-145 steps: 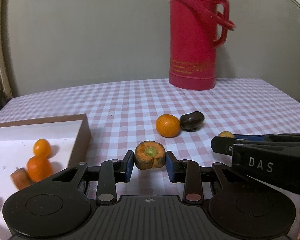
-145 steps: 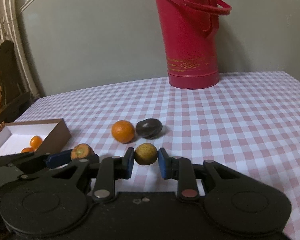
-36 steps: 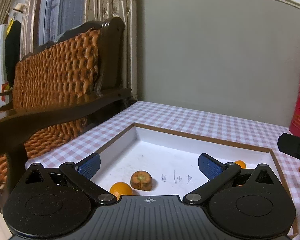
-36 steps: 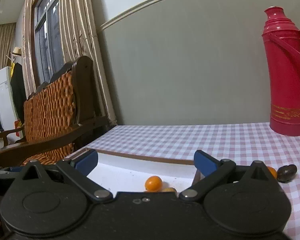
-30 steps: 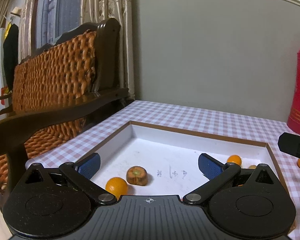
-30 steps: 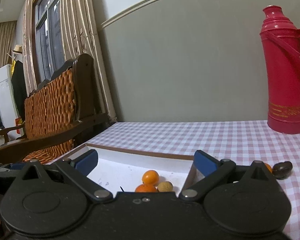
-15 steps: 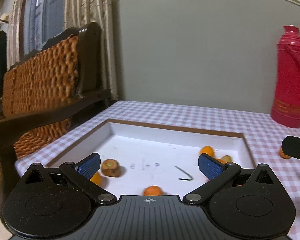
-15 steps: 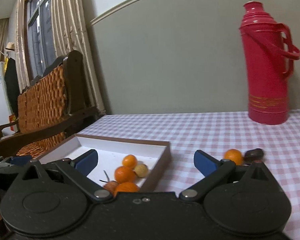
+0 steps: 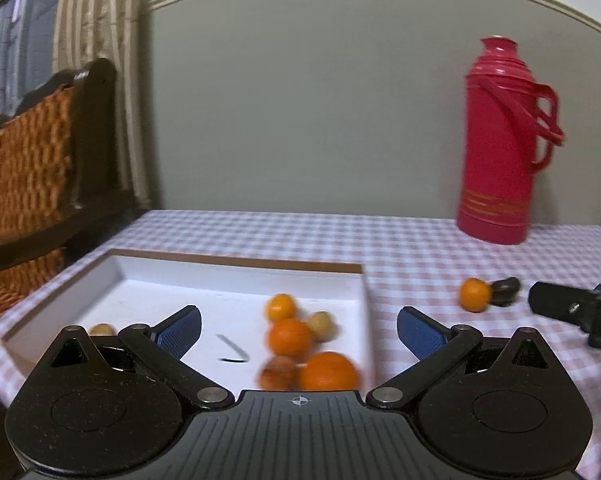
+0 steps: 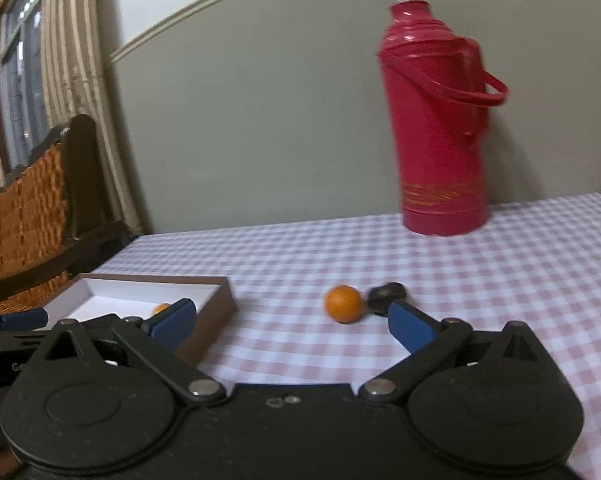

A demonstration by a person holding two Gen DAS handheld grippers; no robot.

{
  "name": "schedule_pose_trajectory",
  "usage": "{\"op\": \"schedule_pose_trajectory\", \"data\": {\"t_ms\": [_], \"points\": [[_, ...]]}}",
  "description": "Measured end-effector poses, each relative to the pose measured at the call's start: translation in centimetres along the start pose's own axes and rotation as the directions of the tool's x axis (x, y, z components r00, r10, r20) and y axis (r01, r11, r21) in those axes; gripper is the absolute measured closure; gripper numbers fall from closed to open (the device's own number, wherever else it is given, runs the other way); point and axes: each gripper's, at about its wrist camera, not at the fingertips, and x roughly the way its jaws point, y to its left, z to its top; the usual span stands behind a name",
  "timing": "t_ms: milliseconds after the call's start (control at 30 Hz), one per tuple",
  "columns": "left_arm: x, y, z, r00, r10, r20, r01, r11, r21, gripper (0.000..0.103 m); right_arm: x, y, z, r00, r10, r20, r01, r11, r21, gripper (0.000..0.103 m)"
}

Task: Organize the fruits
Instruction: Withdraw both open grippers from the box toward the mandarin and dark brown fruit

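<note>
Both fruits clamped earlier now lie in the box [image 9: 366, 292], and both views have swung right toward the orange [image 10: 343, 303] and dark fruit [image 10: 385, 295] left touching on the checked cloth [image 10: 500, 264]. With right gripper [image 10: 290, 320] and left gripper [image 9: 298, 326] spread wide and empty, the orange sits at twelve o'clock of the right one. Centre it between the pads, closing gently so it does not roll.

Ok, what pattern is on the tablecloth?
Pink-and-white checks on the tablecloth, clearest in the right wrist view.
</note>
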Motion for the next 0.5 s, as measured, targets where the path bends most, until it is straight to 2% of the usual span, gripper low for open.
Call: {"op": "schedule_pose_trajectory", "data": {"t_ms": [167, 233, 333, 400, 500], "points": [[0.1, -2.9, 0.4, 0.998, -0.054, -0.008, 0.055, 0.998, 0.029, 0.0, 0.0, -2.5, -0.2, 0.994, -0.102, -0.034, 0.103, 0.995, 0.015, 0.007], [0.3, -4.3, 0.4, 0.997, -0.073, -0.013, 0.074, 0.996, 0.05, 0.0, -0.1, -3.5, -0.2, 0.99, -0.129, -0.048, 0.13, 0.991, 0.021, 0.011], [0.7, -5.9, 0.4, 0.994, -0.104, -0.033, 0.106, 0.992, 0.063, 0.0, 0.0, -4.7, -0.4, 0.984, -0.161, -0.073, 0.164, 0.986, 0.027, 0.019], [1.0, -7.2, 0.4, 0.992, -0.12, -0.043, 0.123, 0.989, 0.082, 0.0, 0.2, -5.4, -0.5, 0.983, -0.162, -0.088, 0.165, 0.986, 0.035, 0.032], [1.7, -8.6, 0.3, 0.99, -0.132, -0.044, 0.136, 0.984, 0.112, 0.004, 0.7, -6.1, -0.8, 0.981, -0.161, -0.111, 0.166, 0.985, 0.038, 0.04]]}}
